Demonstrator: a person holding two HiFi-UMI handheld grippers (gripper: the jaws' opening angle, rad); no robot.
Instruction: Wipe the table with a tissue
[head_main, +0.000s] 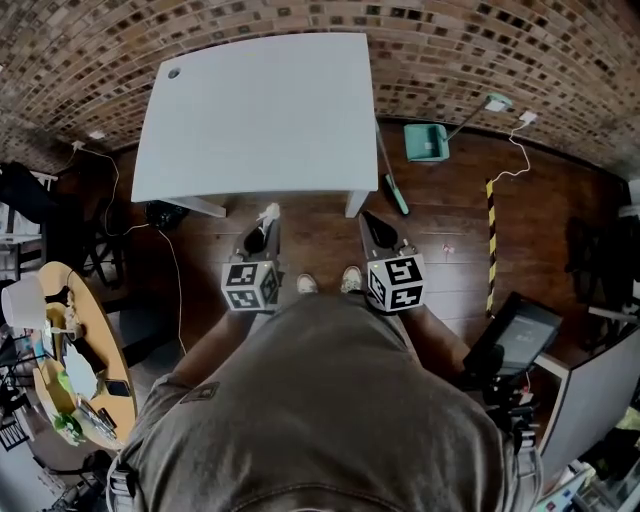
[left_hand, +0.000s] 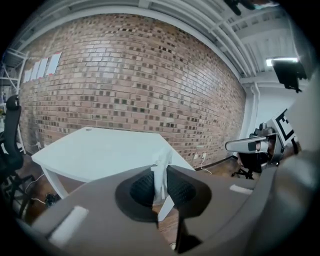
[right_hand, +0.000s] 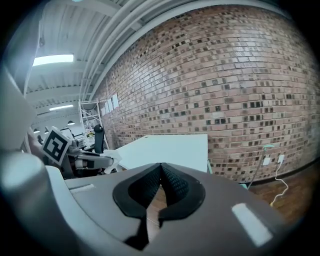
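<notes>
A pale grey table (head_main: 255, 110) stands in front of me against the brick wall, its top bare. My left gripper (head_main: 266, 222) is held short of the table's near edge and is shut on a white tissue (head_main: 268, 212), which sticks up from between the jaws. In the left gripper view the tissue (left_hand: 161, 175) rises between the dark pads, with the table (left_hand: 100, 152) beyond it. My right gripper (head_main: 372, 222) hangs beside the left one, also short of the table, its jaws shut on nothing. The right gripper view has the table (right_hand: 170, 150) ahead.
A teal dustpan (head_main: 427, 141) and a long-handled tool (head_main: 392, 188) lie on the wooden floor right of the table. A white cable (head_main: 515, 160) and a yellow-black striped strip (head_main: 491, 240) are farther right. A round wooden table (head_main: 70, 350) with clutter stands at my left, a dark chair (head_main: 515, 340) at my right.
</notes>
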